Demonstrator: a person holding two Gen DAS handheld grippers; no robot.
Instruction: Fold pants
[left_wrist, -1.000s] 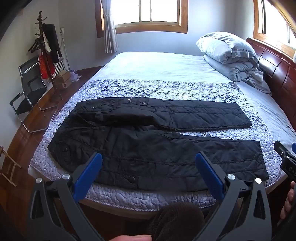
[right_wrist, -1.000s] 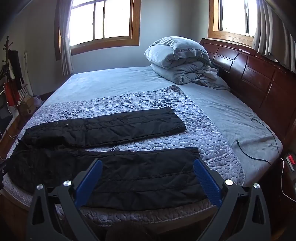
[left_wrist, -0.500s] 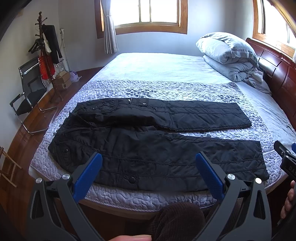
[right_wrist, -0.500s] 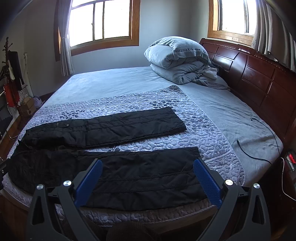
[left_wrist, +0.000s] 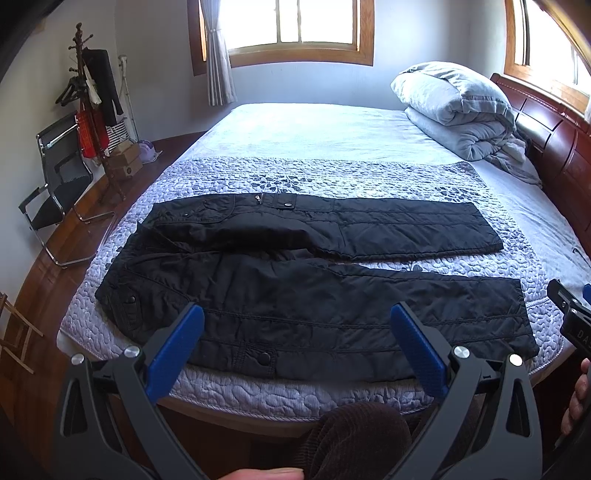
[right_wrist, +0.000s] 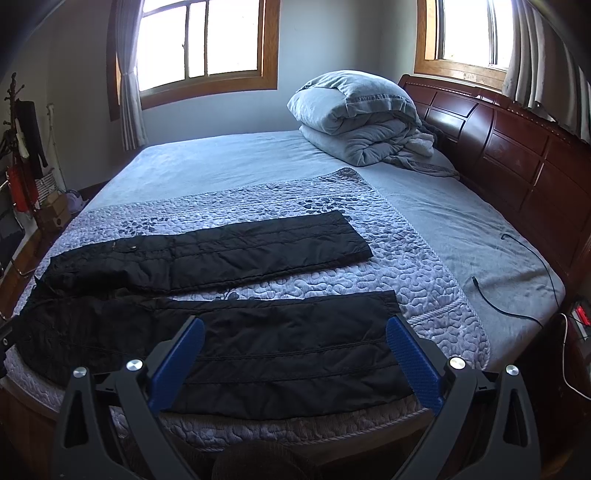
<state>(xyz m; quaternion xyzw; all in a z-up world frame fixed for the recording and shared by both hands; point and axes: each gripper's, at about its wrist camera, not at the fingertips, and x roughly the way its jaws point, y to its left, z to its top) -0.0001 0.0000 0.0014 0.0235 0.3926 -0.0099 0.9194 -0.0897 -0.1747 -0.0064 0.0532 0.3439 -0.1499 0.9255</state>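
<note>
Black quilted pants (left_wrist: 295, 288) lie flat on the bed, waist at the left, both legs spread apart and running to the right. In the right wrist view the pants (right_wrist: 229, 332) show the same layout, the near leg's hem close to my right finger. My left gripper (left_wrist: 295, 321) hovers open above the near leg, short of the bed's front edge, holding nothing. My right gripper (right_wrist: 293, 334) is open too, over the near leg's lower part, empty. The right gripper's tip (left_wrist: 570, 314) shows at the left wrist view's right edge.
The pants rest on a purple quilted cover (left_wrist: 332, 173) over a blue sheet. A folded grey duvet (left_wrist: 454, 107) sits by the wooden headboard (right_wrist: 517, 147). A black cable (right_wrist: 517, 266) lies on the sheet's right side. A chair (left_wrist: 55, 192) and coat rack (left_wrist: 88, 92) stand left.
Nothing has visibly changed; both grippers hold almost the same position, open, above the near leg.
</note>
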